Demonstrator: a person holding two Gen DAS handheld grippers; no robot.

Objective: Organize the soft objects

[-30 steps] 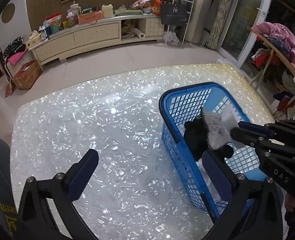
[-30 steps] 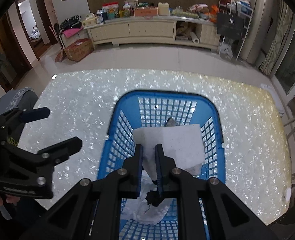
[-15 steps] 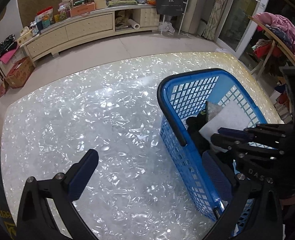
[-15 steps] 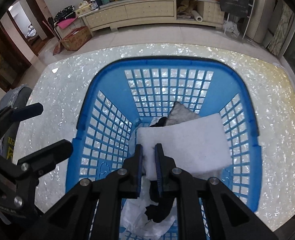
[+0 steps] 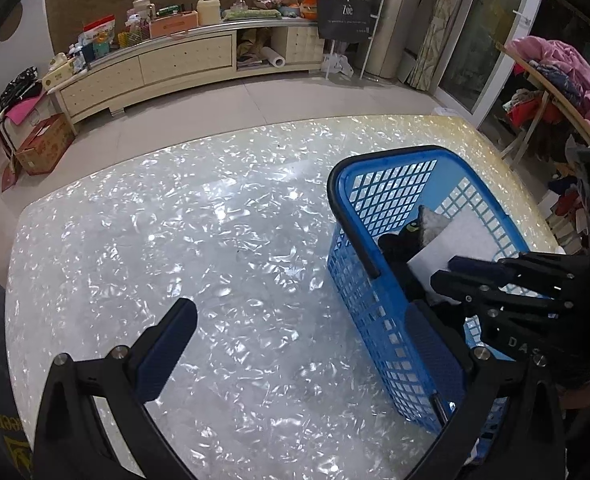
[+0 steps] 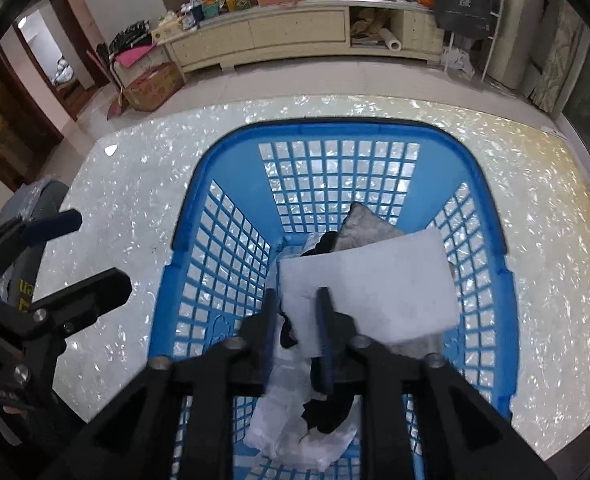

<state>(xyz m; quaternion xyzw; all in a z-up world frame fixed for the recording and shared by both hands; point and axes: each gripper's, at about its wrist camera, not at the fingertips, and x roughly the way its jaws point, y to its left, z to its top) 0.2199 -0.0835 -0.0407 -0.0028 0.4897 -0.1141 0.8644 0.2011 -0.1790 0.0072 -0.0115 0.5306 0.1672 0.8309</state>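
A blue mesh basket [image 6: 223, 248] stands on the shiny pearl-patterned table [image 6: 135, 184]. In it lie a white folded cloth [image 6: 375, 288], a grey cloth [image 6: 365, 226], black fabric [image 6: 329, 416] and a thin white cloth [image 6: 287, 428]. My right gripper [image 6: 297, 320] reaches down into the basket. Its jaws are opening, and the white cloth's near corner lies loosely between them. From the left wrist view the right gripper [image 5: 445, 270] sits over the white cloth [image 5: 455, 240] inside the basket [image 5: 375, 312]. My left gripper [image 5: 299, 320] hovers open over bare table beside the basket, with nothing between its fingers.
The table's rounded far edge drops to a tiled floor. A long cream sideboard [image 5: 183, 64] with clutter runs along the back wall. A clothes rack [image 5: 555, 80] stands at the right, a cardboard box [image 5: 43, 144] on the floor at the left.
My right gripper came down into the basket with the white cloth, and its jaws have now parted around the cloth's corner. The left gripper stayed open in about the same place.
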